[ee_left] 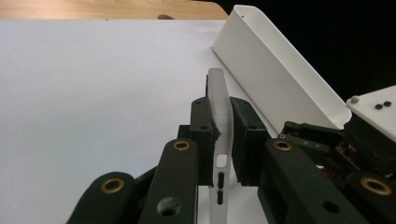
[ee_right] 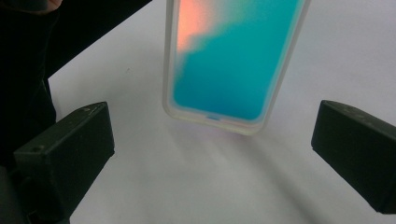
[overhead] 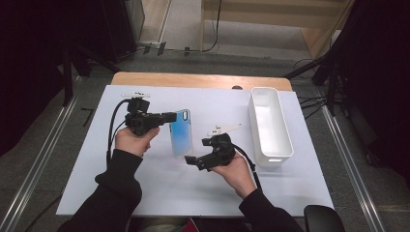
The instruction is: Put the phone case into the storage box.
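Phone case: a translucent case with a blue-to-orange back (overhead: 181, 133), lifted edge-on above the white sheet on the counter (overhead: 96, 159); its lower end hangs just clear of the sheet in the right gripper view (ee_right: 233, 60).
Left tool: (overhead: 169, 117) clamped on the case's upper side rim, the frosted edge with its button slots pinched between the two pads (ee_left: 219, 140).
Right tool: (overhead: 189, 160) jaws apart and empty, aimed at the case's free lower end, near it but not touching; one pad stands off to each side of it (ee_right: 70, 144).
Step in hand: judged as a handover or two-handed hold, with one hand carrying the case and the other lining up on it.
Next move: it likely calls for the right tool to ease forward until the bottom rim sits between its pads, then close gently, since the thin rim may flex or slip.
White bin: (overhead: 285, 145) empty, on the counter well to the right of the case, a probable place for it.
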`<action>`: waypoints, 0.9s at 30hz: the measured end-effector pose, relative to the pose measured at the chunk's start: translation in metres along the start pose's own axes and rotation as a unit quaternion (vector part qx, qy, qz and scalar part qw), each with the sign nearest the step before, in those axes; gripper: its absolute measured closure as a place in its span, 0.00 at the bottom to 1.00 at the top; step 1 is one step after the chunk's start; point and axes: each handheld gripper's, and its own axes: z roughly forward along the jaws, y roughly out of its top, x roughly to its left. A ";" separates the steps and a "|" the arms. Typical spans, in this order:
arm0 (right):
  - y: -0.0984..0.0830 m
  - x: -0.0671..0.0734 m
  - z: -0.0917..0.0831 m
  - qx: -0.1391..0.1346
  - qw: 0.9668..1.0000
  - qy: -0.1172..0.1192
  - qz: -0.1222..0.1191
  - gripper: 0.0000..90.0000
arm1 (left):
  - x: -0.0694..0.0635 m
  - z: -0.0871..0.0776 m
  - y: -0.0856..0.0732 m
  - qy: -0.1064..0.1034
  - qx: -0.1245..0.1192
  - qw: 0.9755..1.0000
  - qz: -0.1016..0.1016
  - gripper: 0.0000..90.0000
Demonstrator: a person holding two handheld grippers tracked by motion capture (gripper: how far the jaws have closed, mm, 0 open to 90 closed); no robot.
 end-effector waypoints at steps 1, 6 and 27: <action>0.001 -0.001 -0.001 0.002 1.000 0.000 -0.004 0.00 | -0.001 0.000 0.000 0.000 -0.001 1.000 0.003 0.89; 0.003 -0.001 -0.006 0.021 1.000 0.008 -0.021 0.00 | -0.003 -0.001 -0.001 0.000 -0.003 1.000 0.020 0.89; -0.011 0.001 -0.029 0.045 0.998 0.000 -0.045 0.00 | -0.018 -0.001 -0.012 0.016 -0.046 0.998 0.044 0.89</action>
